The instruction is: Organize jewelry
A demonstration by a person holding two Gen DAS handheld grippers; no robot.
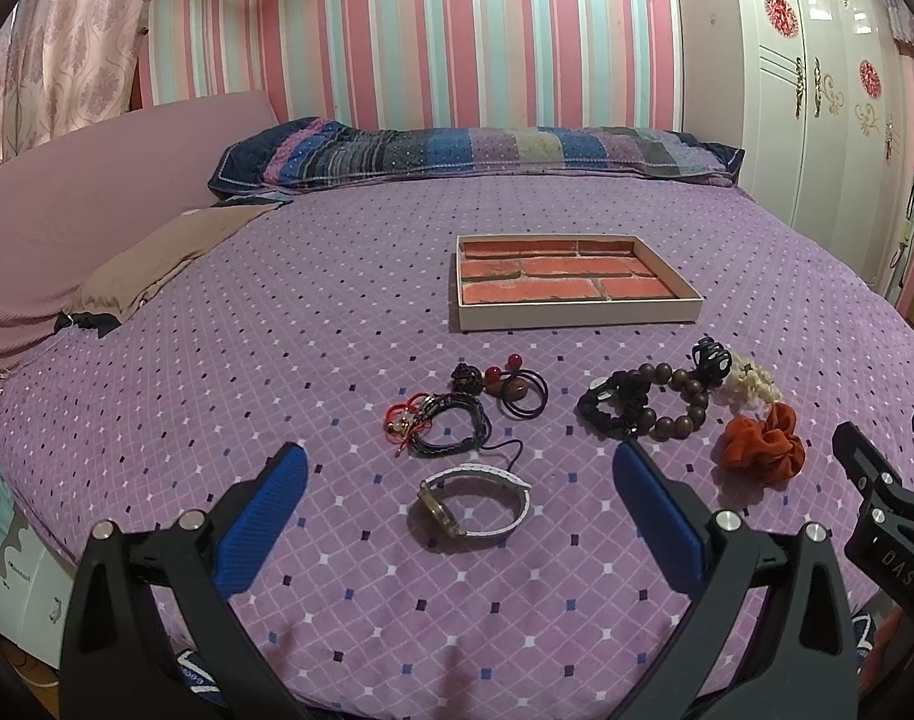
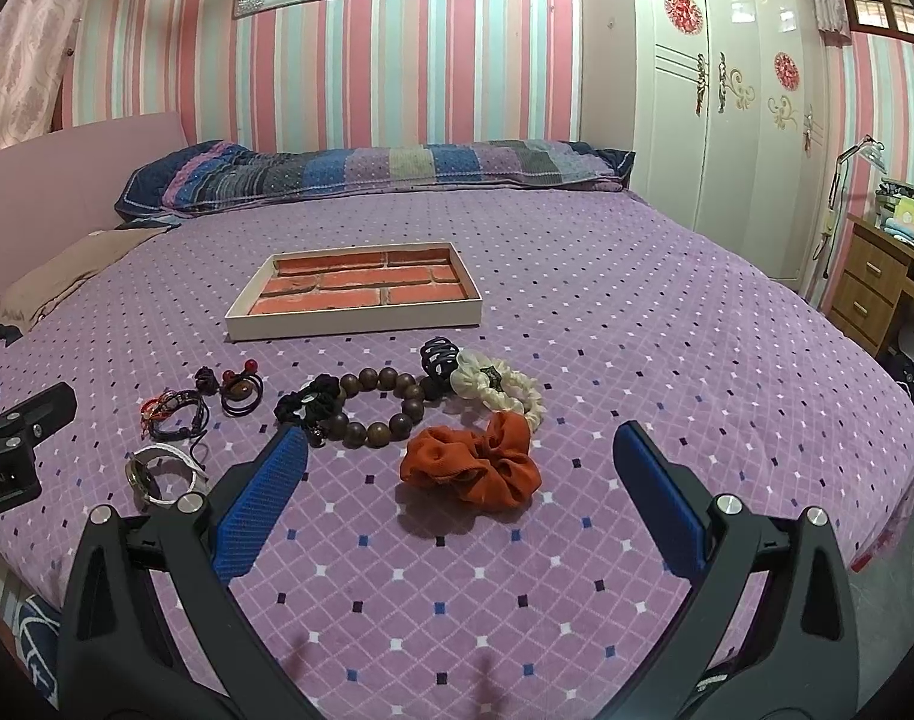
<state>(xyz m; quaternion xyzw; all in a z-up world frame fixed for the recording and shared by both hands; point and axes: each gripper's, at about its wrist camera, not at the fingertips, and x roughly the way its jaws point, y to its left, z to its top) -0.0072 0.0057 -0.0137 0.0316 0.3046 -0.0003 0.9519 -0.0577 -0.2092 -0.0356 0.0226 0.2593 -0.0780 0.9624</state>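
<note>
Jewelry lies on a purple bedspread in front of a shallow tray point(image 1: 580, 315) point(image 2: 355, 324) with a brick-pattern floor. A white-strap watch point(image 1: 475, 507) point(image 2: 163, 474) lies just ahead of my open left gripper point(image 1: 460, 468). Behind it are braided black and red bracelets point(image 1: 439, 426) point(image 2: 175, 414), hair ties with red beads point(image 1: 511, 390) point(image 2: 238, 387), a brown wooden bead bracelet point(image 1: 679, 399) point(image 2: 379, 405), a black claw clip point(image 1: 712, 357) point(image 2: 439, 357), a cream scrunchie point(image 1: 748, 387) point(image 2: 499, 390) and an orange scrunchie point(image 1: 763, 444) point(image 2: 475, 465). My open right gripper point(image 2: 460, 468) hovers just before the orange scrunchie.
A striped pillow point(image 1: 475, 156) point(image 2: 373, 171) lies at the head of the bed. A brown cloth point(image 1: 157, 264) lies at the left. A white wardrobe point(image 2: 727, 96) and a wooden desk point(image 2: 883, 282) stand to the right. The bed edge is just below both grippers.
</note>
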